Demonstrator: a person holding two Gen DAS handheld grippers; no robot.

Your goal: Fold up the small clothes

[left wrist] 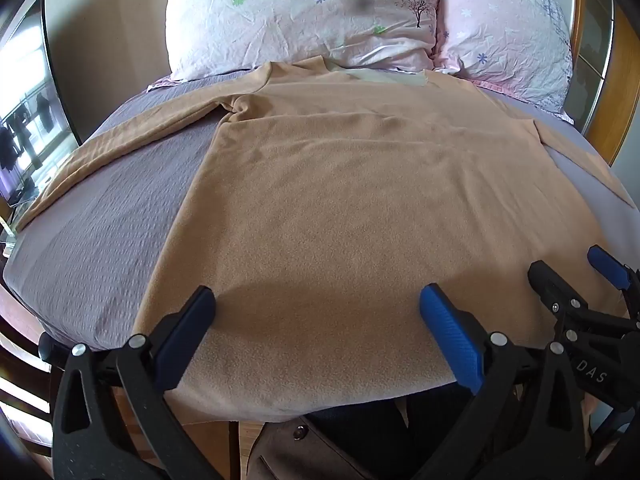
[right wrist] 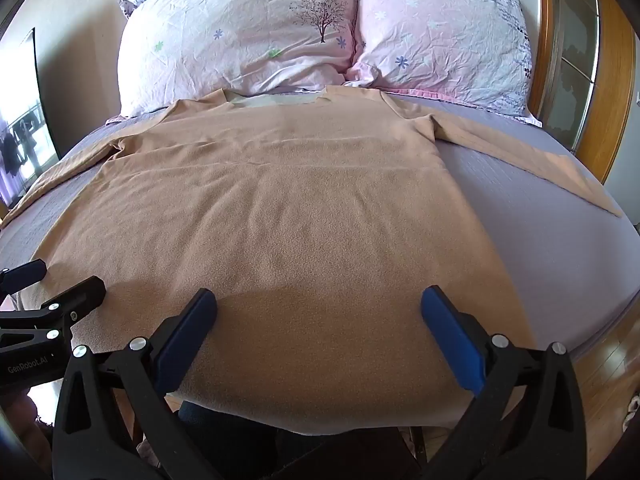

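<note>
"Where is the garment?"

"A tan long-sleeved top (right wrist: 280,208) lies flat on the grey bed (right wrist: 540,240), collar at twelve o'clock touching two floral pillows (right wrist: 248,36), hem at six o'clock hanging slightly over the bed's near edge. One sleeve (right wrist: 540,164) runs out toward two o'clock, the other (left wrist: 100,160) toward ten."

"And the tongs?"

"Both spread wide, gripping nothing. The left gripper (left wrist: 316,312) and right gripper (right wrist: 318,312) hover side by side over the hem, fingers pointing toward the pillows."

"Why there?"

"My guess: the top looks spread smooth for folding, and no fold is made yet. Either sleeve seems the likely first grab."
</note>
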